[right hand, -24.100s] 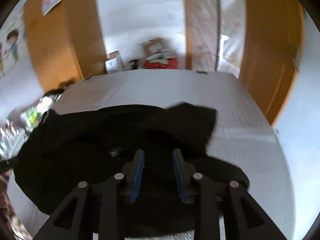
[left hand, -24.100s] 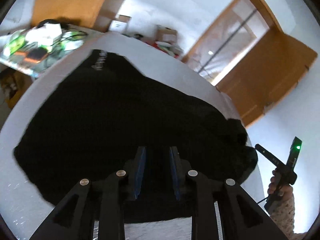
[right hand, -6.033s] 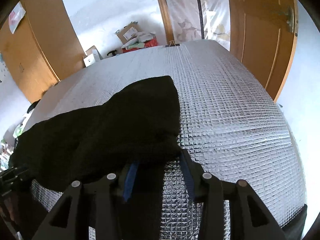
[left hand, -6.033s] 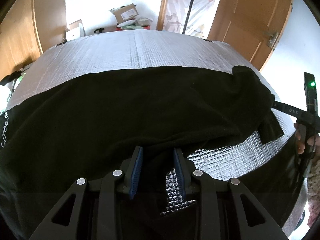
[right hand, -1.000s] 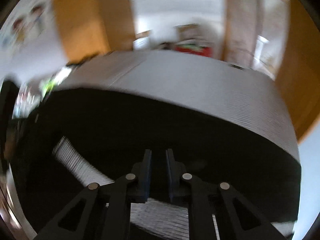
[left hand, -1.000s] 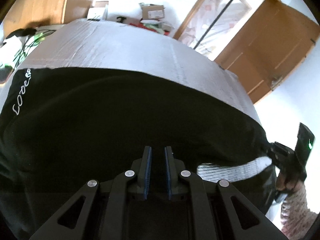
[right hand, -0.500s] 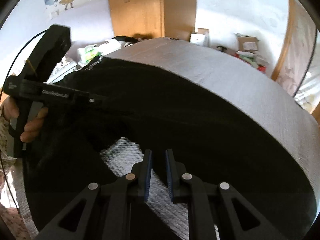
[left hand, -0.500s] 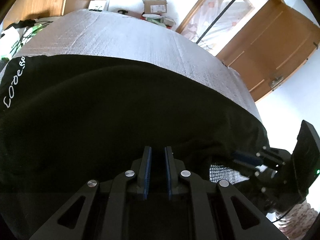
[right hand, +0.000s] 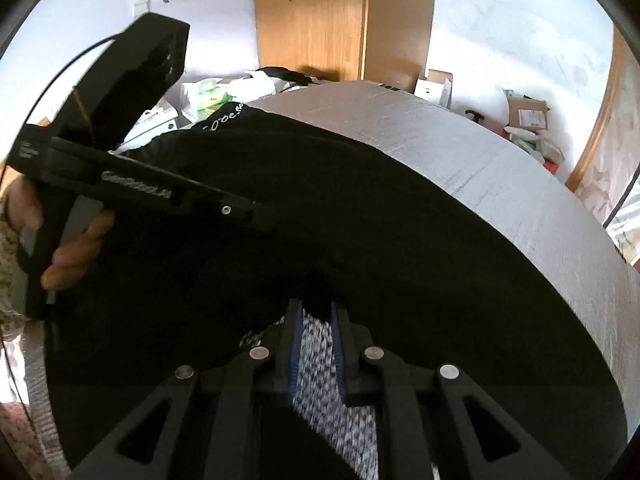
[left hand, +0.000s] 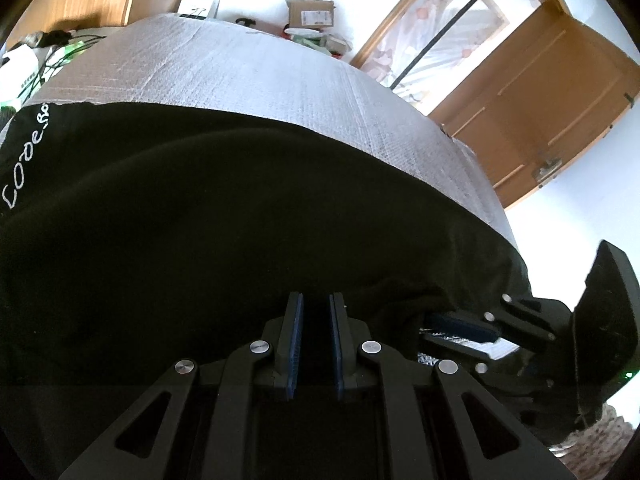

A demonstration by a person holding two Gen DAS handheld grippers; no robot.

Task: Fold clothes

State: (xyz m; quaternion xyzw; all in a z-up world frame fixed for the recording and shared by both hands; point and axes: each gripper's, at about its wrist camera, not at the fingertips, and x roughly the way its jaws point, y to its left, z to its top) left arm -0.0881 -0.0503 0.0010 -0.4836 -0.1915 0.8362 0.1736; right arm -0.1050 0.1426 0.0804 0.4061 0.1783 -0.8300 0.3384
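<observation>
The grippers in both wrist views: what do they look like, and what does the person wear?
Each gripper, the left and the right, is matt black with blue finger pads, round silver rivets and triangular cut-outs. The left one bears white lettering and a thin black cable. The sleeve is a pale speckled knit.

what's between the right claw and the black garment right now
Nothing visible. The right claw is already at the black garment, a fold of cloth sitting between its tips as the jaws open. Only the silver mat shows through the gap lower down.

Far half of silver mat (left hand: 248, 76) bare; left tool (right hand: 256, 216) crowds right tool's (right hand: 316, 312) approach.
</observation>
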